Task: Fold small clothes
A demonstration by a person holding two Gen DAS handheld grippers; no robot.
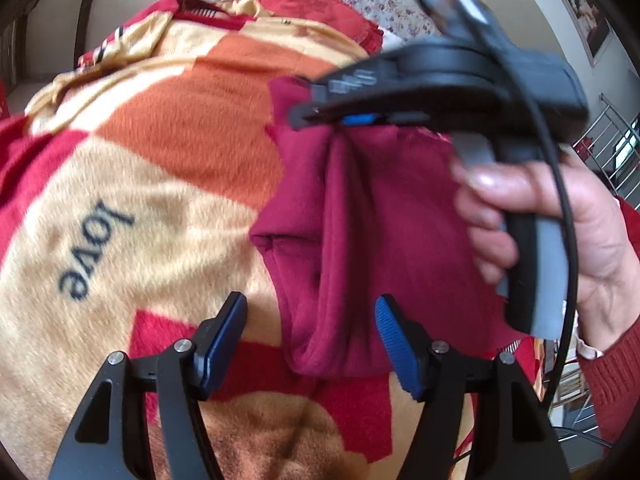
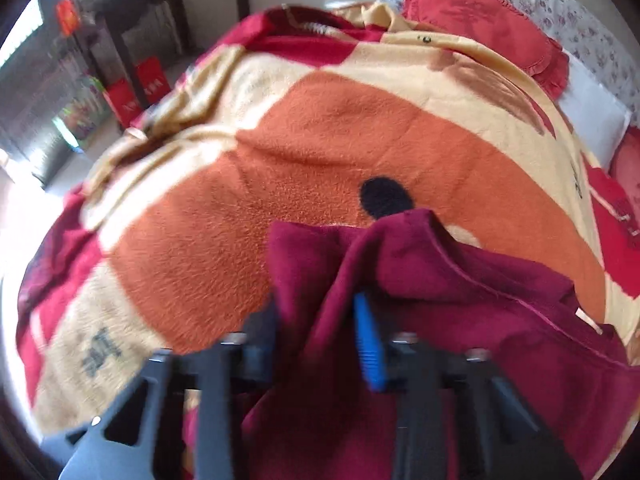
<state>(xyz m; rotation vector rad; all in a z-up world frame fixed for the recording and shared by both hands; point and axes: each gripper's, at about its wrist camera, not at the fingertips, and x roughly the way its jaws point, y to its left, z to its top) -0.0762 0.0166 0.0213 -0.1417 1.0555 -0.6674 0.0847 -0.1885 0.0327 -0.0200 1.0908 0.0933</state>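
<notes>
From my left wrist, my left hand-held gripper gapes open around the hanging maroon garment, lifted over the bed blanket by my right hand-held gripper. From my right wrist, its fingers pinch that cloth.

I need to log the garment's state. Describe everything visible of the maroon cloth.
The maroon garment is a soft, fleecy-looking knit, bunched into vertical folds, with a stitched seam along one edge. It hangs lifted over the orange, cream and red blanket. The right gripper is shut on its upper edge; in the right wrist view the cloth drapes over that gripper's fingers. The left gripper is open, its blue pads either side of the lower folds, not pinching them.
</notes>
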